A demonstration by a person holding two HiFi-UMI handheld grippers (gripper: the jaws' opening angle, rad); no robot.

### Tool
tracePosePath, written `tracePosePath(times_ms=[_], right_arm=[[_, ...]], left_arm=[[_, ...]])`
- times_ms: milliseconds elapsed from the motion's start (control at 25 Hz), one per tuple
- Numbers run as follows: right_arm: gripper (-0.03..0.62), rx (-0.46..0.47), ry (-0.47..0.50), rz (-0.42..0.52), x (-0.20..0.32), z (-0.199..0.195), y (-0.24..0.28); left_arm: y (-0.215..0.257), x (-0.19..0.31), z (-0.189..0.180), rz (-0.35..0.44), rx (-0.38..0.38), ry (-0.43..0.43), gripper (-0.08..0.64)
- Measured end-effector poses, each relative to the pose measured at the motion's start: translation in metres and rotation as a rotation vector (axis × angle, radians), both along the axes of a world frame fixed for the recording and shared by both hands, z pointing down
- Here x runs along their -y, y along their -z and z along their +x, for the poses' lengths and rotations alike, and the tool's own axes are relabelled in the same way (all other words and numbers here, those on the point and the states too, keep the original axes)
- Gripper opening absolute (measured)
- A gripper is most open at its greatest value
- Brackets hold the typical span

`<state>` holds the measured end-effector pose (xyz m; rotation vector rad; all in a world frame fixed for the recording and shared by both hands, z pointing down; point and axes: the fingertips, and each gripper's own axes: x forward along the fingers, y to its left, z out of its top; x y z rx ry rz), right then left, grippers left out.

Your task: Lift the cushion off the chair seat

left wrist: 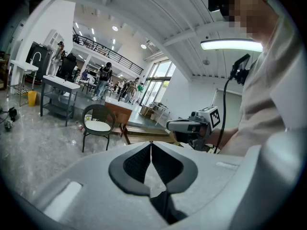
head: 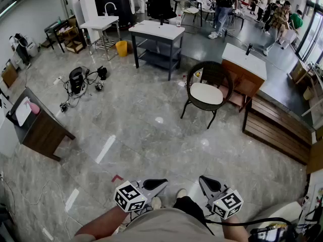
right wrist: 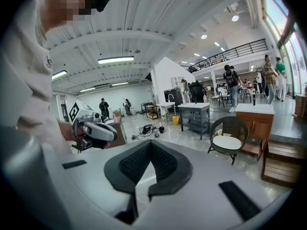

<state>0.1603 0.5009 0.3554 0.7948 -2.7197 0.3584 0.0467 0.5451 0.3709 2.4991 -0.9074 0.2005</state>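
Observation:
A dark wicker chair stands far across the grey floor with a cream round cushion lying on its seat. The same chair and cushion show small in the left gripper view, and the chair with its cushion in the right gripper view. My left gripper and right gripper are held close to the person's body at the bottom of the head view, several steps from the chair. Both are shut with nothing between the jaws; the left gripper and right gripper tips meet.
A dark wooden desk stands at the left, a grey workbench behind, a wooden cabinet right of the chair, a low slatted bench at the right. Cables and gear lie on the floor. People stand at the back.

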Motion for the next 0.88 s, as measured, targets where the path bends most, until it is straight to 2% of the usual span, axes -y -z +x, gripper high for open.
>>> tracePosePath(times_ms=[240, 560, 760, 880], right_arm=[[0.012, 0.006, 0.025, 0.033, 0.040, -0.014, 0.005], [0.012, 0.041, 0.020, 0.063, 0.124, 0.017, 0.008], [0.015, 0.059, -0.021, 0.021, 0.173, 0.030, -0.009], [0.017, 0.076, -0.056, 0.001, 0.205, 0.032, -0.018]], left_arm=[[0.003, 0.033, -0.012, 0.017, 0.006, 0.029, 0.011], [0.028, 0.118, 0.022, 0.068, 0.024, 0.027, 0.011], [0.026, 0.164, 0.040, 0.045, 0.010, 0.001, 0.012], [0.014, 0.191, 0.037, 0.013, 0.017, -0.028, 0.012]])
